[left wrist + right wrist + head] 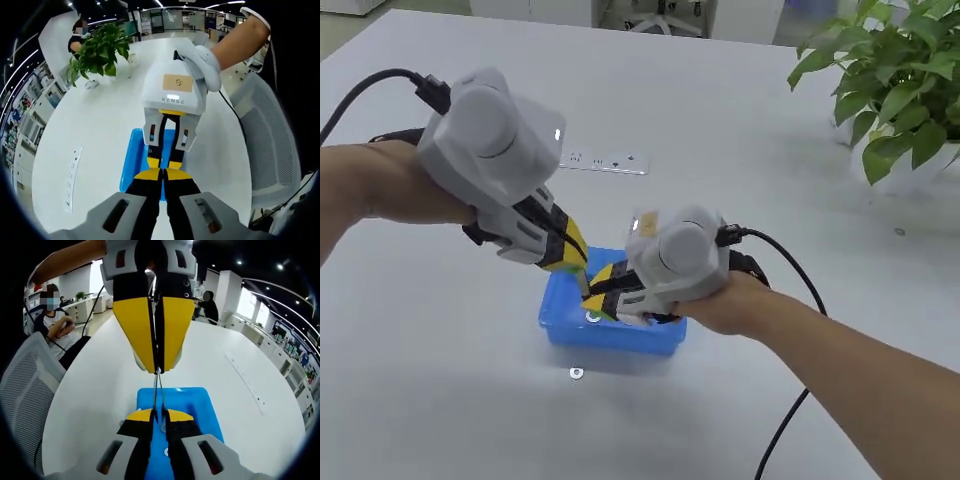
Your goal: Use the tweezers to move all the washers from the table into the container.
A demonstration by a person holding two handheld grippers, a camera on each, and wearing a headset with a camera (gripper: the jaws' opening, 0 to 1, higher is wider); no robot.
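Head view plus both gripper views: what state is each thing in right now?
left claw: shut on tweezers
right claw: shut on tweezers
tweezers: held by both claws, above container
container: upright, open-topped
washer: lying outside container

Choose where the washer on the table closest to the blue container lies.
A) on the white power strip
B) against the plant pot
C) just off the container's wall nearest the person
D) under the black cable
C: in the head view the washer lies on the table a little off the near wall of the container, not touching it.
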